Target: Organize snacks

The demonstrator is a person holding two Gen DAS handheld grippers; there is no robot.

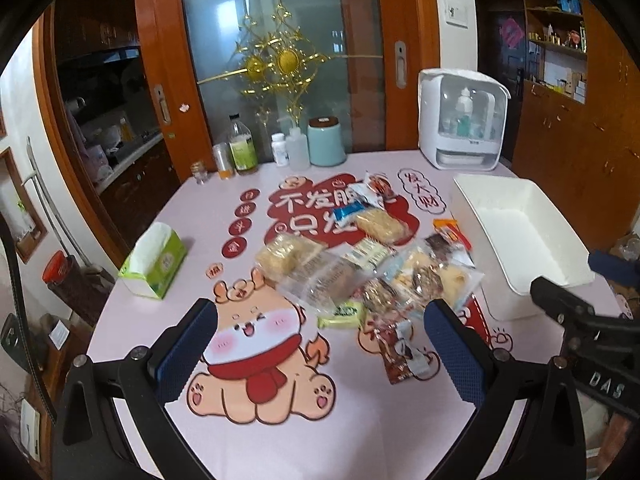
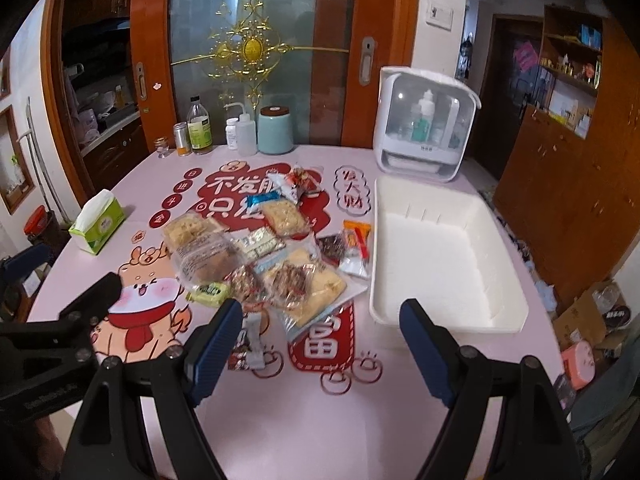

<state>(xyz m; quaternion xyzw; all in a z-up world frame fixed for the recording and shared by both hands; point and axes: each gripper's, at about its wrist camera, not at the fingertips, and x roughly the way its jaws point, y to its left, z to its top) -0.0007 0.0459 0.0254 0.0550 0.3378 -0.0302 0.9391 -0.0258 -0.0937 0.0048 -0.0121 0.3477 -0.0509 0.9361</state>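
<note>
A heap of wrapped snacks [image 1: 360,264] [image 2: 264,256] lies in the middle of the pink table: cracker packs, clear bags of pastries, a green bar [image 1: 344,314], a brown sachet [image 1: 398,354]. An empty white bin [image 1: 520,236] [image 2: 436,264] stands to the right of the heap. My left gripper [image 1: 320,348] hovers open above the near side of the heap, nothing between its blue pads. My right gripper [image 2: 320,344] is open too, nothing held, over the table between the heap and the bin's near corner. Each gripper shows at the edge of the other's view.
A green tissue box [image 1: 154,260] sits at the table's left. Along the far edge stand bottles [image 1: 242,146], a teal canister [image 1: 326,140] and a white cabinet [image 1: 464,120] holding bottles. Glass sliding doors rise behind. Boxes lie on the floor at right [image 2: 584,320].
</note>
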